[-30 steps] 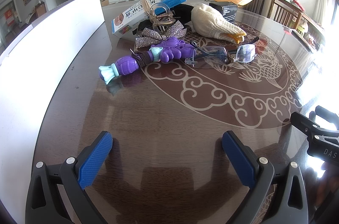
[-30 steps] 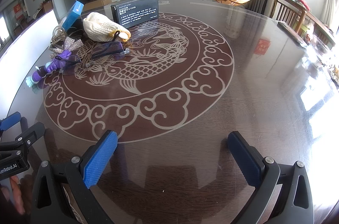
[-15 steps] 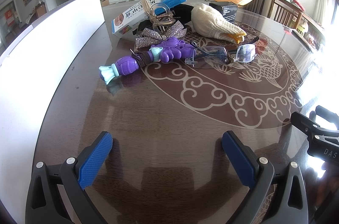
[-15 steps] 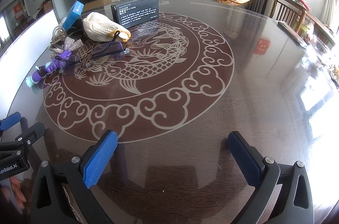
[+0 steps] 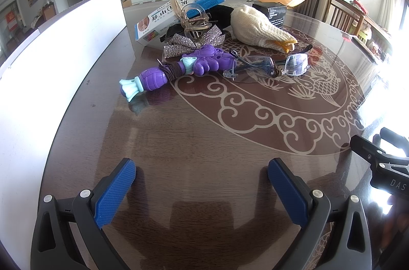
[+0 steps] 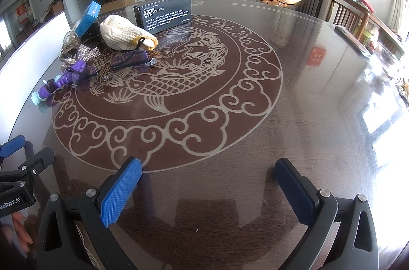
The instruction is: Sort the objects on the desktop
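A cluster of desktop objects is gathered at the far left of the round, glossy dark tabletop (image 6: 294,116), which is inlaid with a pale fish-and-cloud pattern. A purple toy (image 5: 179,68) with a light-blue flared end is laid nearest, a dark cord being wound about its middle. Just beside it, clear safety glasses (image 5: 268,65) are rested on the inlay, their lenses lightly tinted. Behind the toy, a sparkling rhinestone bow (image 5: 194,42) is seen under a transparent hair claw clip (image 5: 195,19), with something black beneath. A blue-and-white carton (image 5: 176,12) is tilted against the heap, and a cream knitted pouch (image 5: 260,31) with a yellowish end is laid to its right. A black box (image 6: 163,13) printed with white lettering is stood behind the pouch; whether the carton and box are filled cannot be told. The left gripper (image 5: 202,188) and the right gripper (image 6: 208,189) are held low over bare tabletop, well apart from the cluster, the blue-padded jaws of each spread wide with nothing between them.
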